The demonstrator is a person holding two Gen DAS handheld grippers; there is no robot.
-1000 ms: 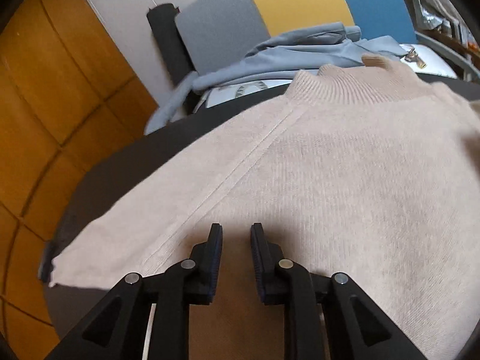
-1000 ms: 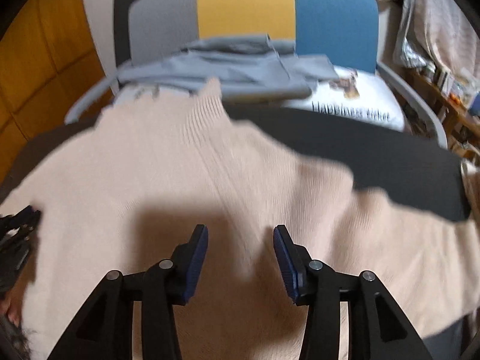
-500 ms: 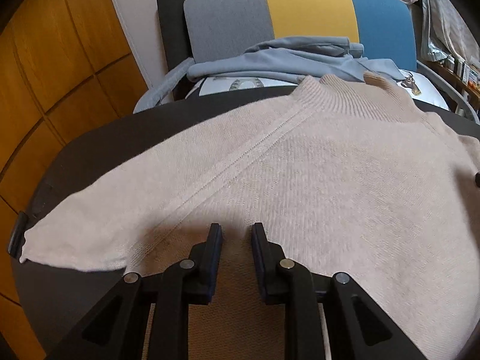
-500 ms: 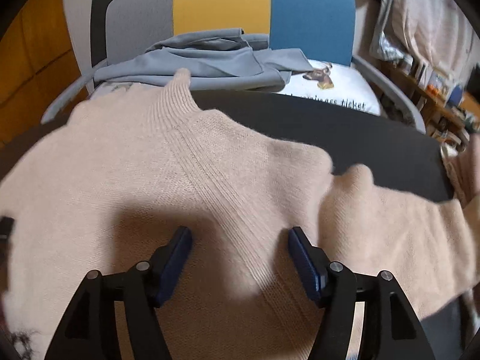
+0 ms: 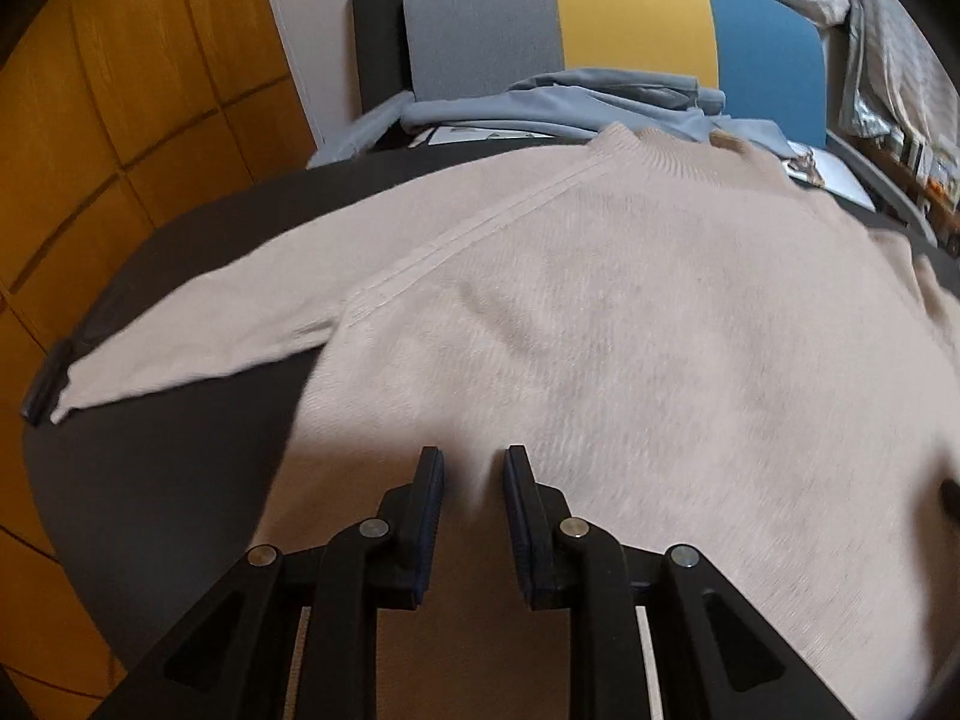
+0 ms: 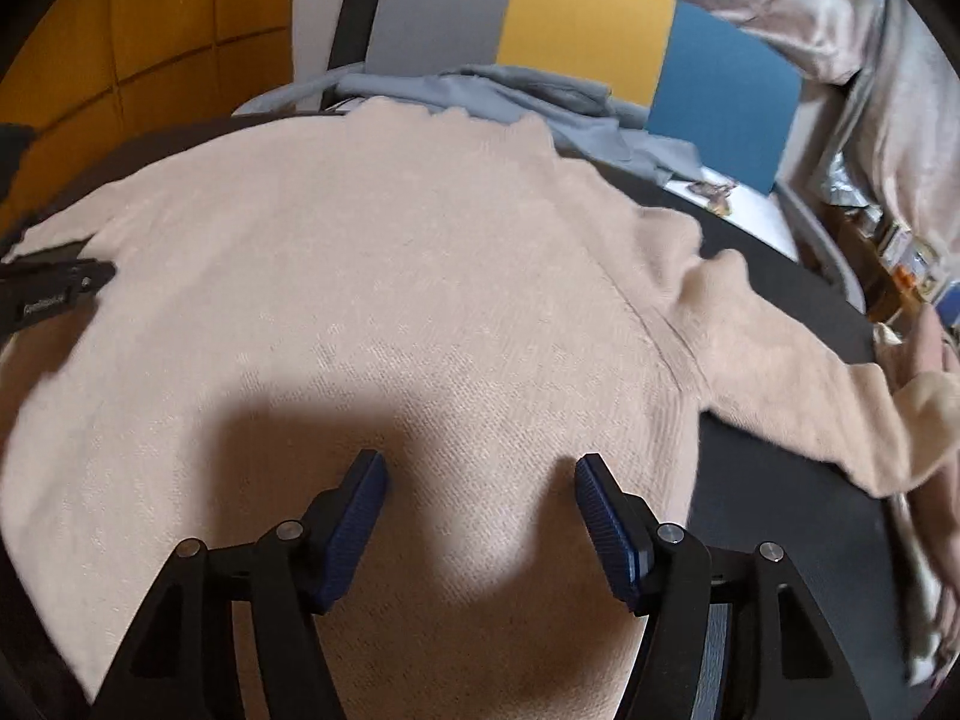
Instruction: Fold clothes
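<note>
A beige knit sweater lies spread flat on a dark table, collar at the far edge, one sleeve stretched out to the left. In the right wrist view the sweater fills the middle and its other sleeve runs to the right edge. My left gripper hovers over the sweater's lower left part, jaws a narrow gap apart, holding nothing. My right gripper is wide open over the lower body, empty. The left gripper's tip shows at the left edge of the right wrist view.
A chair with grey, yellow and blue back stands behind the table, with a grey-blue garment draped on it. Orange wooden panels line the left. Pale fabric hangs at the right, with cluttered shelves below.
Both grippers drew back toward the sweater's lower part, so more of it and both sleeves show. The right jaws opened wider. The left jaws stayed narrowly apart.
</note>
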